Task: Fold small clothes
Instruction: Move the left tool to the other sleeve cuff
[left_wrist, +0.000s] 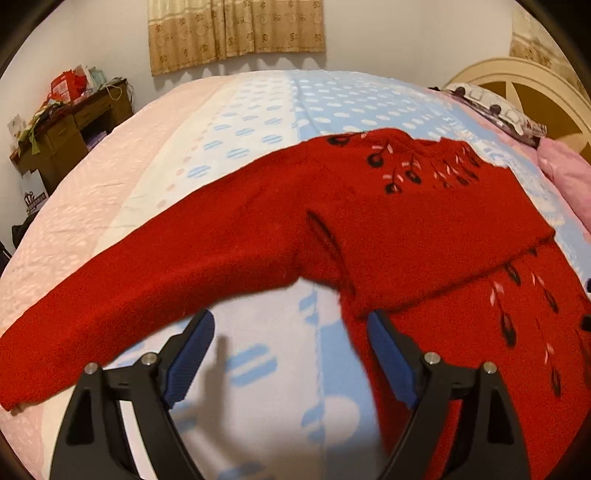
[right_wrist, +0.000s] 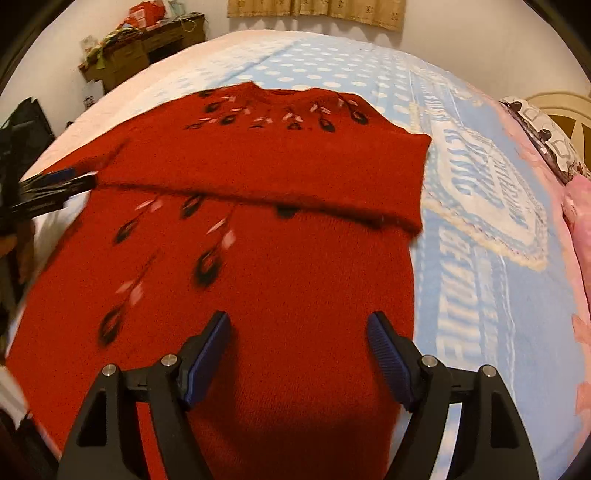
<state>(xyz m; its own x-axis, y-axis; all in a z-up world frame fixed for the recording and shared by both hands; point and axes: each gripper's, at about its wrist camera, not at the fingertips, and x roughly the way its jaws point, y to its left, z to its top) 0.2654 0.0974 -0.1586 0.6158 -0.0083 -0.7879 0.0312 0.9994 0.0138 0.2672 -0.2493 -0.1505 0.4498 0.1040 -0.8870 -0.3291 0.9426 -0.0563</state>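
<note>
Sweater: one red knit sweater (right_wrist: 258, 280) is lying flat on the bed (right_wrist: 480, 258), black-and-pink leaf pattern facing up.
Left wrist view only: one sleeve (left_wrist: 147, 280) is stretching out long and unfolded across the blanket.
Right wrist view only: the other sleeve (right_wrist: 295, 173) is lying folded across the chest, and the left claw (right_wrist: 62, 184) is showing at the sweater's edge.
Left claw: gaping wide, gripping nothing, hovering by the armpit (left_wrist: 291, 332).
Right claw (right_wrist: 299, 332): spread wide too, hanging over the lower body.
Count: one sweater, two claws, one desk (left_wrist: 70, 133).
</note>
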